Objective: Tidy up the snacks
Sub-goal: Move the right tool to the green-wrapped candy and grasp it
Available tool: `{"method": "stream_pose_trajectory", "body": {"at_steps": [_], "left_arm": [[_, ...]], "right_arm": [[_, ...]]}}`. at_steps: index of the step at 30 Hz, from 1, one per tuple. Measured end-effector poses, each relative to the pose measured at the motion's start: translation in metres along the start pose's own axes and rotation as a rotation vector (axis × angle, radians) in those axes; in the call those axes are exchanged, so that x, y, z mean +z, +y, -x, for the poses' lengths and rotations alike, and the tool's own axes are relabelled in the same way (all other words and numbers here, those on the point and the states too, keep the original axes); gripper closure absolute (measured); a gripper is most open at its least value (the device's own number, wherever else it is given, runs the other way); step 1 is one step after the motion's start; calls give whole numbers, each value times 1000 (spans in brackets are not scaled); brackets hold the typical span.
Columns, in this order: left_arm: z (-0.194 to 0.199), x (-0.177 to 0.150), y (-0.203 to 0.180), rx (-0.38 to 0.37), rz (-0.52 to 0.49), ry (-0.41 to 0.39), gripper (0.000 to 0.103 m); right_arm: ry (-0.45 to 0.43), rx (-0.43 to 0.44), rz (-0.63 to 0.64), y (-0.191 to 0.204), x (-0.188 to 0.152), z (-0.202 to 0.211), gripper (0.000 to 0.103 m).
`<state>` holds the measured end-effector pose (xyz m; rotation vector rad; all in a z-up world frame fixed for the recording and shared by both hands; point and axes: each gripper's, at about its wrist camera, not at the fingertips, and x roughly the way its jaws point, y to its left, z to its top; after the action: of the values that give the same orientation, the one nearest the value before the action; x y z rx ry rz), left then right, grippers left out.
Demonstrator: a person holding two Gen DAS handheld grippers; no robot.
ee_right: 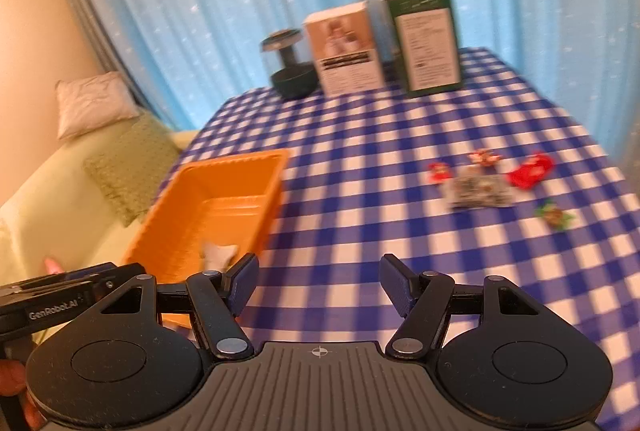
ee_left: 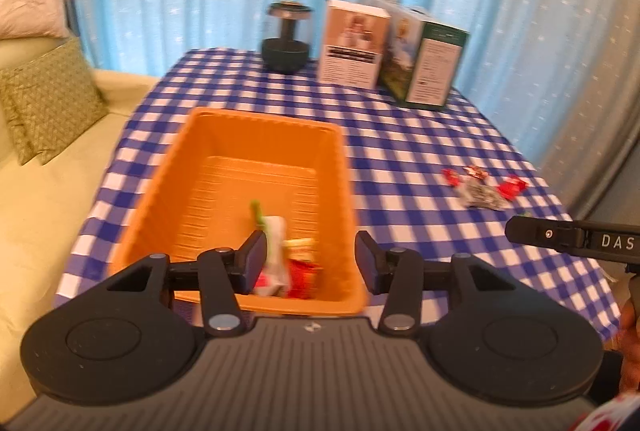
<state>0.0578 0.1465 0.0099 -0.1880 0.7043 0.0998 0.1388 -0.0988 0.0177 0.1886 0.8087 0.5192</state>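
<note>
An orange basket [ee_left: 208, 167] stands on the blue checked table and holds a few snack packets [ee_left: 288, 263] at its near end. My left gripper [ee_left: 310, 259] is open and empty just above the basket's near rim. My right gripper [ee_right: 318, 285] is open and empty over the table, right of the basket [ee_right: 224, 187]. Loose snacks lie at the right: a grey packet [ee_right: 480, 191], red packets [ee_right: 530, 169] and a small green one [ee_right: 554, 215]. They also show in the left wrist view [ee_left: 482, 187]. The right gripper's body [ee_left: 572, 233] shows at that view's right edge.
Two upright boxes [ee_left: 354, 45] [ee_left: 424, 63] and a dark round stand [ee_left: 286, 39] are at the table's far edge. A pale green sofa with cushions [ee_left: 48, 103] lies left of the table. Blue curtains hang behind.
</note>
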Motion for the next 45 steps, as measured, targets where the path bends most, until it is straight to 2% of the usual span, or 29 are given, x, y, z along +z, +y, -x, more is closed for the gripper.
{"method": "stream_pose_trajectory", "body": {"at_steps": [6, 9, 13, 15, 18, 22, 32, 39, 45], "left_arm": [[1, -1, -42, -71, -41, 1, 50], [0, 0, -62, -101, -68, 9, 49], [-1, 1, -85, -125, -102, 21, 49], [0, 2, -93, -136, -113, 15, 43], [0, 3, -103, -148, -127, 15, 38], [-7, 4, -116, -156, -147, 29, 38], [-58, 11, -146, -191, -217, 66, 37], [-106, 14, -168, -211, -287, 89, 37], [-142, 21, -186, -234, -367, 111, 39]], "right_arm": [[-43, -84, -28, -38, -2, 39, 36], [-60, -116, -44, -55, -5, 58, 36], [-79, -158, -52, -72, -7, 78, 36], [-88, -181, -46, -79, -9, 86, 36], [-94, -201, -52, -92, -10, 94, 36], [-102, -223, -66, -110, -10, 99, 36], [-91, -228, 19, -160, -4, 69, 36], [-25, -211, 110, -189, 4, 29, 37], [27, -180, 228, -205, 13, -13, 48]]}}
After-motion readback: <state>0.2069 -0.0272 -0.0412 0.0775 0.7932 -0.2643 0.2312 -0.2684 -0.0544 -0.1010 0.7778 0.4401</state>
